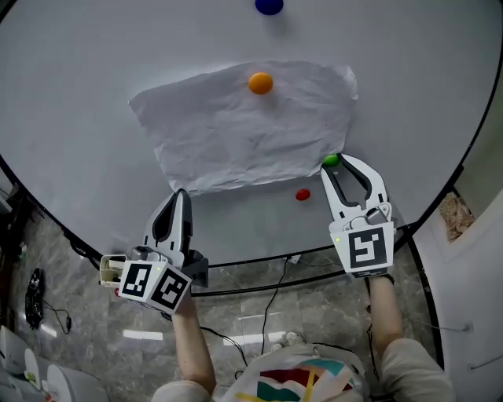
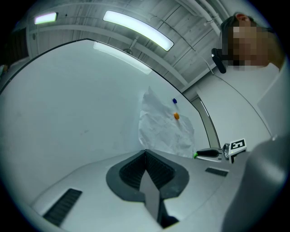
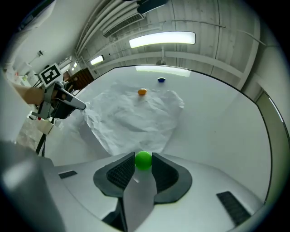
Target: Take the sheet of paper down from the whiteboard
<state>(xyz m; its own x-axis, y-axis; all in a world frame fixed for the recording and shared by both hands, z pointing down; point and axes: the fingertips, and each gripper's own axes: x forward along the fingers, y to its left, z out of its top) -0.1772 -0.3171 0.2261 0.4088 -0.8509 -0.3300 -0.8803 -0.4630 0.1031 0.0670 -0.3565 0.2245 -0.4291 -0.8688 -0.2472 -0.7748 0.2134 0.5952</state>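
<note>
Head view: the sheet of paper point(image 1: 244, 129) lies flat against the middle of the whiteboard point(image 1: 94, 63), creased all over; an orange magnet point(image 1: 260, 82) sits on it near its top edge; a blue magnet point(image 1: 269, 5) stands on bare board above, a red magnet point(image 1: 302, 195) on bare board just below the sheet's bottom edge; the right gripper point(image 1: 333, 163) is at the sheet's lower right corner with a green magnet point(image 1: 331, 160) between its jaws; the left gripper point(image 1: 179, 195) points at the lower left corner, just short of the bottom edge. Left gripper view: jaws pressed together, nothing between them; the sheet stands ahead, apart from the tips. Right gripper view: both pads clamp the green magnet; the sheet's corner lies directly behind it. Handling, as a judgement: the sheet is light, thin and limp, and likely to tear if dragged from under the orange magnet; grip a free lower corner or the bottom edge, pinching gently.
</note>
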